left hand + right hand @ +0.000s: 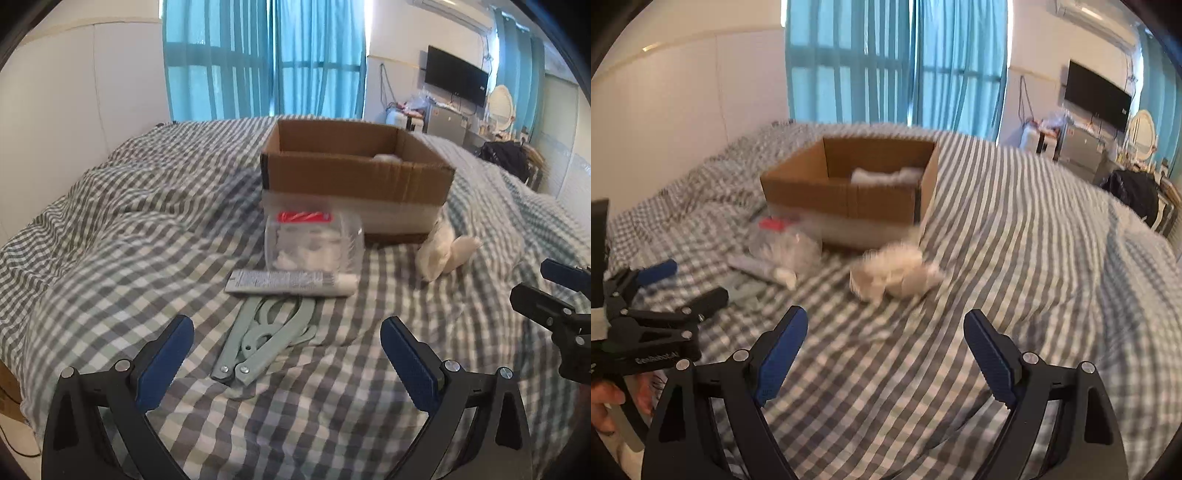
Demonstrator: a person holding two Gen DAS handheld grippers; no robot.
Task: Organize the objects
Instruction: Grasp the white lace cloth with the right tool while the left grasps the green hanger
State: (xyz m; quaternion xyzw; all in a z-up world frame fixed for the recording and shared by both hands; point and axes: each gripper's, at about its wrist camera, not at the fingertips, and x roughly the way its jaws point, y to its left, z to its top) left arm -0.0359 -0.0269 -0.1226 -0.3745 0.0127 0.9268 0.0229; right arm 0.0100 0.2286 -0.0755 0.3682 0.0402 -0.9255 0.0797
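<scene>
A pale green folding hanger point(264, 338) lies flat on the checked bedspread point(110, 229), its two arms folded together with rivets at the near end and its hook tucked between them. Touching its far end lies a grey and white tube point(291, 283), crosswise, and beyond that a clear plastic bag point(314, 243) with a red label and white contents, resting against the front of an open cardboard box point(354, 173). White soft things show inside the box point(886, 175). To the right of the bag, just beside the box's near corner, sits a white fluffy bundle point(445, 254); motion blur hides its exact form. The left gripper point(286, 345) hovers with its blue-padded jaws spread wide and holding nothing, the hanger lying between them, nearer the left finger. The right gripper point(884, 341) is likewise spread wide and empty, over bare bedspread, with the white bundle ahead of the gap between its jaws, well apart.
</scene>
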